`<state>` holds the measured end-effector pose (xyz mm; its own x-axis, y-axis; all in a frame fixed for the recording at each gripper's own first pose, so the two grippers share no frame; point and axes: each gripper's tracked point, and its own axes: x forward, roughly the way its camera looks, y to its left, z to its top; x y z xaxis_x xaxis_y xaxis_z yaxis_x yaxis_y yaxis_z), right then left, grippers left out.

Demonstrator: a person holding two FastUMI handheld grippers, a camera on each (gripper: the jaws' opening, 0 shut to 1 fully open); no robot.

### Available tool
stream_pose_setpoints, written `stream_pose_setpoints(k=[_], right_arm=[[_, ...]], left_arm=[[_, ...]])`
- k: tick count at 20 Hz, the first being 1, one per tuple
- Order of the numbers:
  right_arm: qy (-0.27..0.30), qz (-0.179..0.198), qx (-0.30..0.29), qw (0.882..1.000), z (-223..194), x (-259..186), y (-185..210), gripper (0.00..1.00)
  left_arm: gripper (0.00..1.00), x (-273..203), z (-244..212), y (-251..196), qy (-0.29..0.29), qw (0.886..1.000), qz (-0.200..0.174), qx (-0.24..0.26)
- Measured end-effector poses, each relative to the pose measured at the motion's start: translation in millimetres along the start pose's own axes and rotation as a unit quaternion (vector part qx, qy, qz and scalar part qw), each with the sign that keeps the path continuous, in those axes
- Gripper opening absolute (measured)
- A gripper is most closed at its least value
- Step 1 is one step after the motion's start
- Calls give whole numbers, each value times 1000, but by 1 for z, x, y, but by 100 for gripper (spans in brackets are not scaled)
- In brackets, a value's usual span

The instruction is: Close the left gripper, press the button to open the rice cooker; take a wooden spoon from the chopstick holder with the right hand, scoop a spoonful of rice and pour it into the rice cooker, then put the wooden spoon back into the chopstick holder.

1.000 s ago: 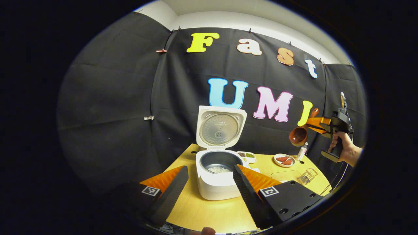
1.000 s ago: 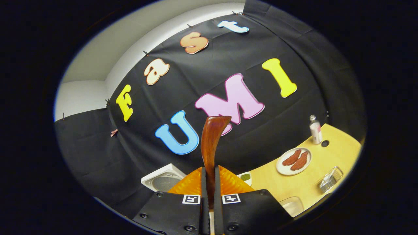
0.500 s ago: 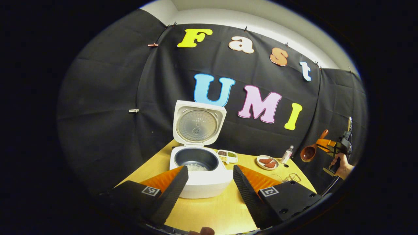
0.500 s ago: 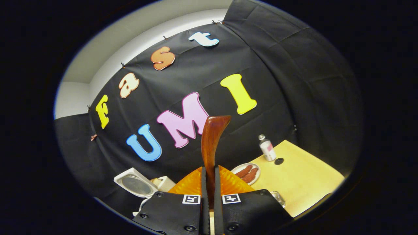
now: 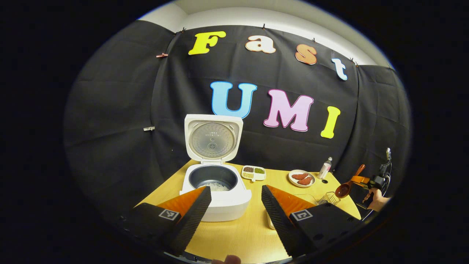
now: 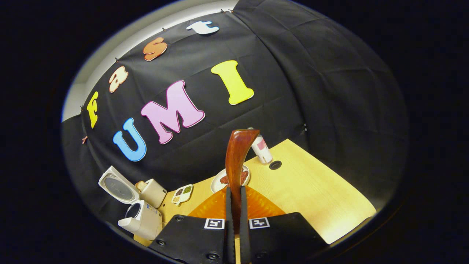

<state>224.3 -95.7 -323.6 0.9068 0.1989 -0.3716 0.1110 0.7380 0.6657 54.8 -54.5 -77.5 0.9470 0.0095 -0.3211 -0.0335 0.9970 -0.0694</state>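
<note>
Right gripper [image 5: 357, 180] lower now — wooden spoon [image 6: 236, 161] above table edge [image 5: 350, 207].

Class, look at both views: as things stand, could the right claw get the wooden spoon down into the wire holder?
Probably yes. The right claw grips the wooden spoon, whose bowl hangs just beside the wire holder near the table edge. Nothing stands between them, and the left claw is over by the rice cooker.
</note>
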Motion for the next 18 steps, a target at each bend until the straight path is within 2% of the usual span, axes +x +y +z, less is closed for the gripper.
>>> stream_pose_setpoints(k=[1, 2, 3, 10, 13, 16, 18], right_arm=[[4, 0, -1, 1000, -7, 6, -2, 10], [8, -2, -5, 1000, -12, 13, -3, 14], [11, -6, -10, 1000, -17, 18, -4, 10], [47, -30, -39, 998, -52, 43, -13, 10], [70, -45, -44, 996, -66, 42, -19, 15], [73, -70, -40, 994, -64, 34, -27, 19], [73, -83, -30, 993, -59, 26, -31, 29]], left_arm=[[95, -2, 2, -2, -1, 1000, 4, 1], [95, -4, 2, -3, -1, 1000, 7, 1], [95, -6, 2, -3, -1, 1000, 11, 2], [95, -28, -4, 27, 8, 998, 53, -11], [95, -35, 2, 42, 2, 998, 65, -6], [95, -37, 6, 53, -2, 998, 69, -13], [95, -36, 8, 55, -5, 998, 64, -20]])
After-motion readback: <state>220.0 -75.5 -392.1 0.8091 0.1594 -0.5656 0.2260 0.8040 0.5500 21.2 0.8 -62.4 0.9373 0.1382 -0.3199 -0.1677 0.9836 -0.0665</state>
